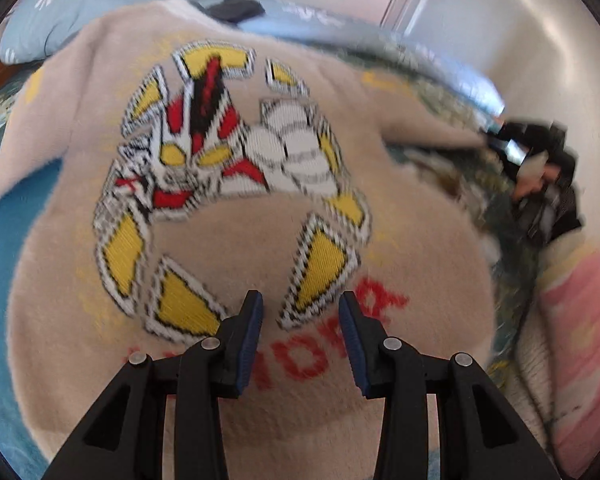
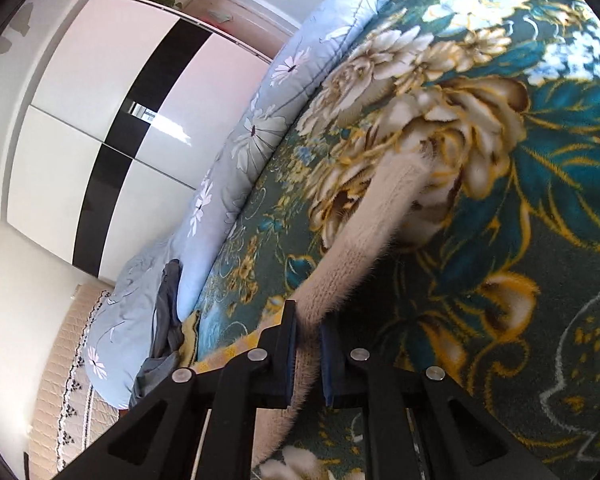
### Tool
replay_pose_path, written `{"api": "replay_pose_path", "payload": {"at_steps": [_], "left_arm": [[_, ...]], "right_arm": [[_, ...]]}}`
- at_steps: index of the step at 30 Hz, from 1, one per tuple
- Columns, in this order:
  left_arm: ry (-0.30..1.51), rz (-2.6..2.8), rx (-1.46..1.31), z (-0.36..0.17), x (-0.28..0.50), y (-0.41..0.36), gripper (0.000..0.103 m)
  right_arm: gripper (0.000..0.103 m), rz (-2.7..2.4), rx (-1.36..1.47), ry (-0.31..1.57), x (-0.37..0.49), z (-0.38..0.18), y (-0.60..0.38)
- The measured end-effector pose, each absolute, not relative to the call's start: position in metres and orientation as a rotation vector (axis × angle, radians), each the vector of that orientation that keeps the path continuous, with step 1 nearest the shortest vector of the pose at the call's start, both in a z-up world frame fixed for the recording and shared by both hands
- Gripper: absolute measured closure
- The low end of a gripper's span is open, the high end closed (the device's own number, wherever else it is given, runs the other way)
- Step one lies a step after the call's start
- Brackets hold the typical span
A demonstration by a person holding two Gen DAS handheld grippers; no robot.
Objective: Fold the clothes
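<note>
A beige fuzzy sweater point(image 1: 260, 240) with a knitted red, yellow and white robot figure and red letters lies spread on the bed, filling the left wrist view. My left gripper point(image 1: 302, 312) hovers open just above its lower front, nothing between the fingers. In the right wrist view my right gripper point(image 2: 308, 332) is shut on the sweater's beige sleeve point(image 2: 364, 232), which stretches away from the jaws over the floral blanket. That same gripper and a hand point(image 1: 540, 160) appear far right in the left wrist view, at the sleeve's end.
A teal floral blanket point(image 2: 520, 220) covers the bed. A light blue flowered quilt point(image 2: 252, 136) lies rolled along the far edge with dark clothing point(image 2: 166, 320) beside it. A white and black wardrobe point(image 2: 100, 132) stands behind. Pink and cream fabric point(image 1: 580, 340) lies at the right.
</note>
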State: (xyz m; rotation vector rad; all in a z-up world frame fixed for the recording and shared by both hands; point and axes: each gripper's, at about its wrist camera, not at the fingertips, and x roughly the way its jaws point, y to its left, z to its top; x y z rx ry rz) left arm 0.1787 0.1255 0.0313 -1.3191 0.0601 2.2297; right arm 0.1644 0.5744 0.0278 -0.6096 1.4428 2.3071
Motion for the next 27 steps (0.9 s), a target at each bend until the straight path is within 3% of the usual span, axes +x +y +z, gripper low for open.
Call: {"api": "replay_pose_path", "payload": {"at_steps": [3, 15, 20, 27], "left_arm": [[0.015, 2.206, -1.281, 0.041, 0.178, 0.132, 0.063], [0.218, 2.070, -1.322, 0.025, 0.187, 0.207, 0.063], [0.103, 2.104, -1.285, 0.045, 0.185, 0.175, 0.063], [-0.232, 2.299, -1.240, 0.060, 0.158, 0.079, 0.063]], "right_arm": [[0.092, 2.309, -0.615, 1.449, 0.167, 0.027, 0.574], [0.092, 2.361, -0.608, 1.447, 0.163, 0.033, 0.572], [0.092, 2.426, -0.581, 1.403, 0.162, 0.043, 0.565], [0.092, 2.489, -0.527, 1.291, 0.166, 0.057, 0.551]]}}
